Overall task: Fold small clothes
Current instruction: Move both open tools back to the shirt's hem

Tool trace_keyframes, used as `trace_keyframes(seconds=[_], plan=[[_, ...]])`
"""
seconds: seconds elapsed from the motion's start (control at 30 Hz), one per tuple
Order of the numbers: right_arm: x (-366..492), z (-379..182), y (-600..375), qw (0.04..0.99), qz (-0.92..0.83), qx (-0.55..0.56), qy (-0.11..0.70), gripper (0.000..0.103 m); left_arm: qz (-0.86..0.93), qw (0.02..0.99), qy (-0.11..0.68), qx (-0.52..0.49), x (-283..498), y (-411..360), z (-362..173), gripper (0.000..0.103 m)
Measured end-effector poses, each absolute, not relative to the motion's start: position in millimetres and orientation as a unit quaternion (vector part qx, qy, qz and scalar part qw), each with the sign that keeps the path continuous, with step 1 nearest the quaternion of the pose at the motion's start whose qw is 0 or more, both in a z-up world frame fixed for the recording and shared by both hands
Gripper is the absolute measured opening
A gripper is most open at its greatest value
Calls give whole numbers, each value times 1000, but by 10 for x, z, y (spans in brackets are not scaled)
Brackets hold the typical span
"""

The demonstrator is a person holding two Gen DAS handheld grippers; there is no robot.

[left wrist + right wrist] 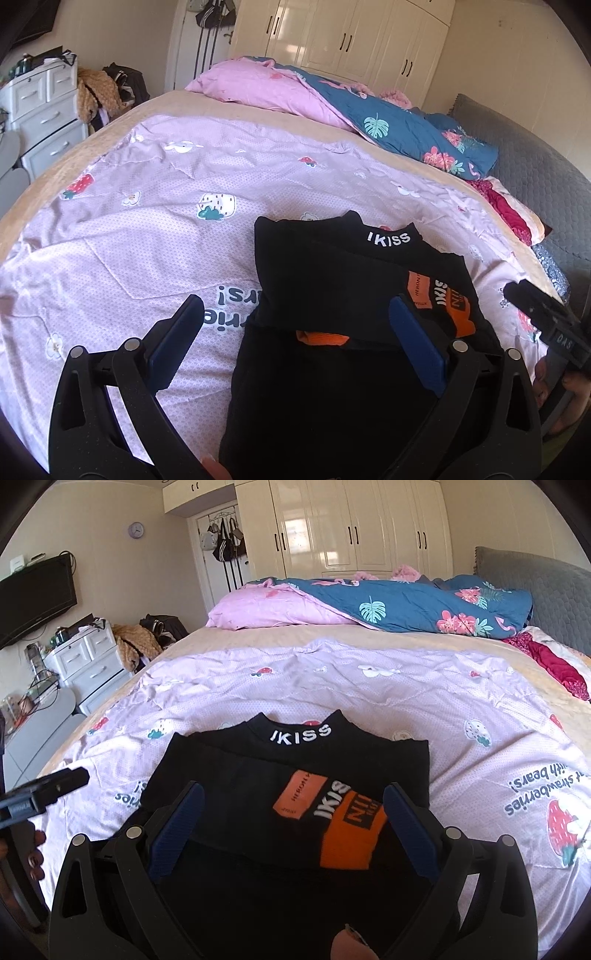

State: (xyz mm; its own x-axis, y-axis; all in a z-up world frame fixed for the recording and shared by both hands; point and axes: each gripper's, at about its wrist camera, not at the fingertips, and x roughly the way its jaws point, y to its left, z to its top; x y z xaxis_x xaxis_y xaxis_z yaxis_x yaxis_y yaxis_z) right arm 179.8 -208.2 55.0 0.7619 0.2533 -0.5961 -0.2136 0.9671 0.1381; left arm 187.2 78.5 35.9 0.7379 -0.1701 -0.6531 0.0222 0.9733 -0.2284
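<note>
"IKISS" on the black top's collar; "strawberries", "bears!" on the pink quilt

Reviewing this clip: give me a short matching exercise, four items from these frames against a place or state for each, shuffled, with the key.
Items
1. black garment
2. left gripper
3. blue floral quilt
4. wall clock

Places or states
A. bunched at the far end of the bed, next to the headboard
B. on the wall left of the door
C. lying partly folded on the lilac strawberry blanket
D. open, one finger over the blanket, the other over the black cloth

Pairs: 1-C, 2-D, 3-A, 4-B
</note>
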Motion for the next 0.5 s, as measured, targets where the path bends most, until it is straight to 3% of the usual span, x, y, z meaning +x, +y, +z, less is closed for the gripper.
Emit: trace_keyframes(seconds=[0.5], plan=[[1474,491,-2326,938,118,39,323,97,-47,923,370,-95,1614,743,221,94]])
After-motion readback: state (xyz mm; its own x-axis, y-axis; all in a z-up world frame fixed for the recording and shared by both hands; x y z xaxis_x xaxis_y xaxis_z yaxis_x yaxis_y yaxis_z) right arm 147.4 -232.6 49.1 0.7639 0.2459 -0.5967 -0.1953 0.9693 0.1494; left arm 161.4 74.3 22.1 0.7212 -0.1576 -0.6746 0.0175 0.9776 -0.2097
